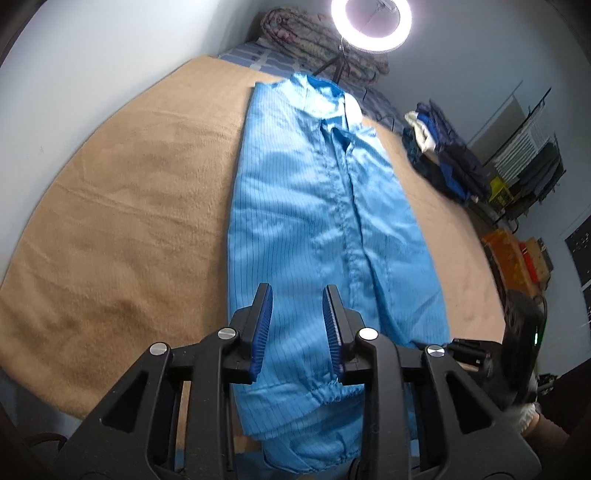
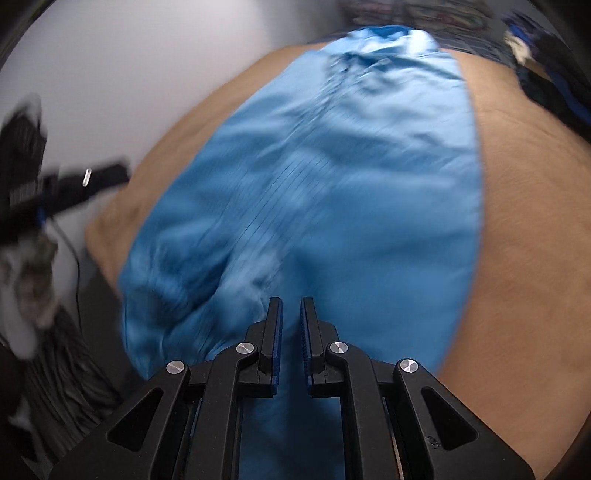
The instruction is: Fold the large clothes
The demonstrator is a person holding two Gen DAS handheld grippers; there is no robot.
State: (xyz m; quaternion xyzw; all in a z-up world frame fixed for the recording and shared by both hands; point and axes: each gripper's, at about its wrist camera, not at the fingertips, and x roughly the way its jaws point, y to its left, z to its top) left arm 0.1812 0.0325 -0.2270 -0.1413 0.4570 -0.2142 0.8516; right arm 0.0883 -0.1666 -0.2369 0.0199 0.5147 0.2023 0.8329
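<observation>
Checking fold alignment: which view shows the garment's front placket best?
Left wrist: the blue garment lies sharp, its placket running collar to hem. Right wrist shows the same garment motion-blurred, with the placket only faintly traceable.

Pale grey-white walls (image 1: 92,55) all round. Tan blanket (image 1: 129,221) spread over the whole work surface. Ring light (image 1: 371,24) glowing dead ahead at the far end, on a small tripod. Rolled patterned quilt (image 1: 295,33) just left of the light, against the wall. Pile of dark clothes (image 1: 443,158) off to the right, with a rack (image 1: 532,158) and orange boxes (image 1: 517,254) further right.
</observation>
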